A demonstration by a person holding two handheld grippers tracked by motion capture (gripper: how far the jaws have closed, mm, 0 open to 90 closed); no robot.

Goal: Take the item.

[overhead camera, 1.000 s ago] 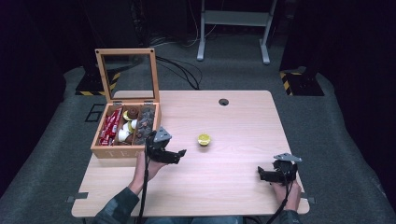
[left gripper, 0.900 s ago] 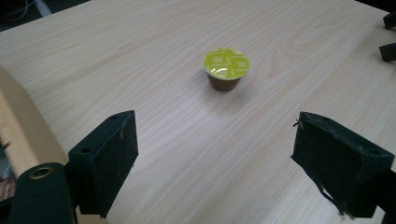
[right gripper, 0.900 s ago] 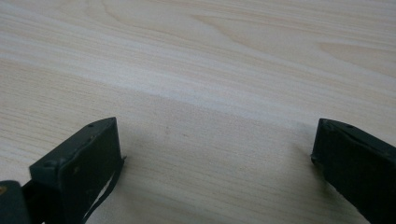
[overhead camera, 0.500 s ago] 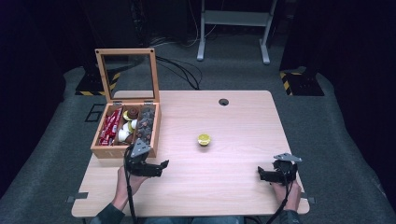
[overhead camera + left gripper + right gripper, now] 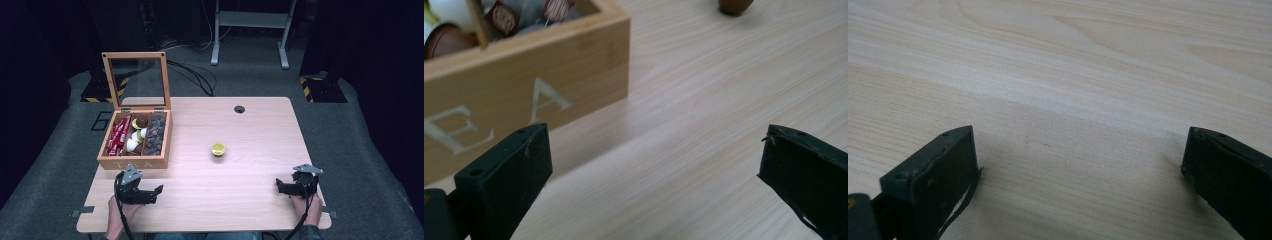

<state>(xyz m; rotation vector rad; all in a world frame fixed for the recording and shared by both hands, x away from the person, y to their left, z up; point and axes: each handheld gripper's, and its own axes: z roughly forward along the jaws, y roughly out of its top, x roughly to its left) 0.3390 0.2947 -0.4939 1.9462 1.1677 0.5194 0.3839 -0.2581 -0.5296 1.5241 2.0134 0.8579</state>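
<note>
Left gripper: drawn back from beside the open wooden tea box toward the near left edge of the pale wood surface; its jaws have just been opening and stand wide with nothing between them. The left gripper view adds the box's lettered front wall close ahead and sachets inside. Centre: small yellow capsule, alone, well apart from both grippers, nothing barring the way. Right gripper: unmoved near the front right corner, jaws wide and empty over bare wood.
</note>
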